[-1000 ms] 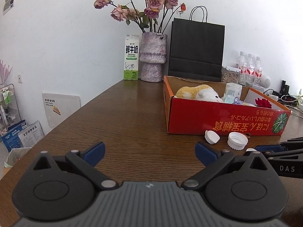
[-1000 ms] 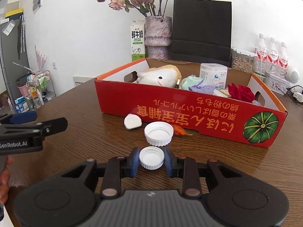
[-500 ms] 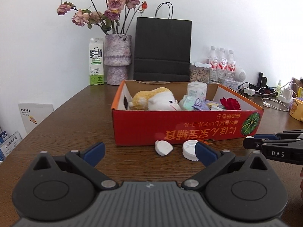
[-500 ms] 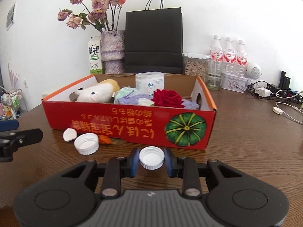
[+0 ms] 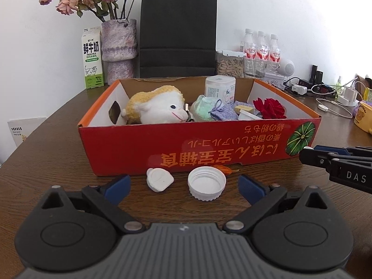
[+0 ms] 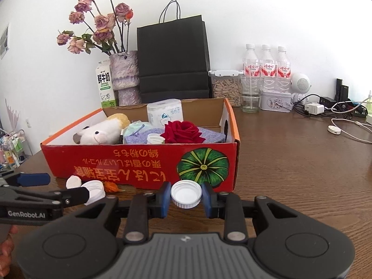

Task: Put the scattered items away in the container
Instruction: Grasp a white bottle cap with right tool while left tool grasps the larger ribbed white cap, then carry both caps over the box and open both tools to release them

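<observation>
A red cardboard box (image 5: 209, 148) (image 6: 144, 162) holds a plush sheep (image 5: 160, 107), a red rose (image 6: 183, 131), a tissue pack and other small items. On the table before it lie a large white screw cap (image 5: 207, 186) (image 6: 95, 190), a small white flip cap (image 5: 159, 179) (image 6: 73, 181) and an orange scrap (image 6: 111, 186). My left gripper (image 5: 183, 189) is open, its jaws either side of these two caps. My right gripper (image 6: 186, 197) is shut on a small white cap (image 6: 186, 196), held above the table at the box's front right corner.
Behind the box stand a milk carton (image 5: 92, 58), a vase of dried roses (image 5: 118, 48), a black paper bag (image 5: 177, 34), water bottles (image 5: 261, 46) and a seed jar (image 6: 224, 86). Chargers and cables (image 6: 337, 116) lie at the right. A yellow mug (image 5: 363, 116) stands far right.
My left gripper has swung right and moved up to the two caps in front of the box. My right gripper has moved right and risen with the small cap in it.
</observation>
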The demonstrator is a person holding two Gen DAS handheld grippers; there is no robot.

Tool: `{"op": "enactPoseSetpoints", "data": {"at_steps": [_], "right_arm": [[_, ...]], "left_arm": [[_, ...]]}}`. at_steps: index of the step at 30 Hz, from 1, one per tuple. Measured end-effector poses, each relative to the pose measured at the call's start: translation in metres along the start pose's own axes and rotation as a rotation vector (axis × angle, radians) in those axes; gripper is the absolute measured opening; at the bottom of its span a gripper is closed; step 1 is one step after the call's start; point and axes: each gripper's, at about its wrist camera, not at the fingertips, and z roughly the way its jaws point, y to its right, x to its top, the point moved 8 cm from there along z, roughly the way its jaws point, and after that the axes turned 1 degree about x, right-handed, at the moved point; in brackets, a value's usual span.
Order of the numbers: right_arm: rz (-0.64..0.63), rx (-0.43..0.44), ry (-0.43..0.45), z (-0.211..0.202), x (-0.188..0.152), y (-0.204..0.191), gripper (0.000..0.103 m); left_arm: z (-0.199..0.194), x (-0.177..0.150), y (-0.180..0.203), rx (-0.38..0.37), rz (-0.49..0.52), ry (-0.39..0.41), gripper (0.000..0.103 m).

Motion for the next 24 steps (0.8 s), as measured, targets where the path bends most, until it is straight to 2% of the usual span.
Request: {"op": "enactPoseSetpoints", "data": {"at_steps": [2, 6, 8, 9, 10, 12, 24], "right_arm": [[0.010, -0.001, -0.004, 0.001, 0.000, 0.002, 0.027], [-0.010, 0.006, 0.002, 0.000, -0.001, -0.002, 0.027], [-0.011, 0.012, 0.000, 0.000, -0.001, -0.002, 0.027], [-0.009, 0.013, -0.001, 0.000, -0.001, -0.002, 0.027], [-0.008, 0.015, -0.001, 0.000, -0.001, -0.003, 0.027], [-0.010, 0.015, -0.001, 0.001, -0.001, -0.003, 0.027], [-0.006, 0.009, -0.001, 0.001, -0.001, -0.002, 0.027]], "left_arm": [[0.006, 0.000, 0.007, -0.006, 0.007, -0.014, 0.094], [0.018, -0.001, 0.015, -0.009, -0.009, -0.050, 0.072], [0.020, -0.001, 0.016, -0.003, -0.014, -0.049, 0.069], [0.020, -0.001, 0.016, 0.001, -0.017, -0.051, 0.064], [0.021, 0.000, 0.015, 0.001, -0.025, -0.055, 0.053], [0.025, -0.002, 0.015, -0.008, -0.038, -0.076, 0.041], [0.013, -0.001, 0.011, -0.018, -0.058, -0.045, 0.040]]}}
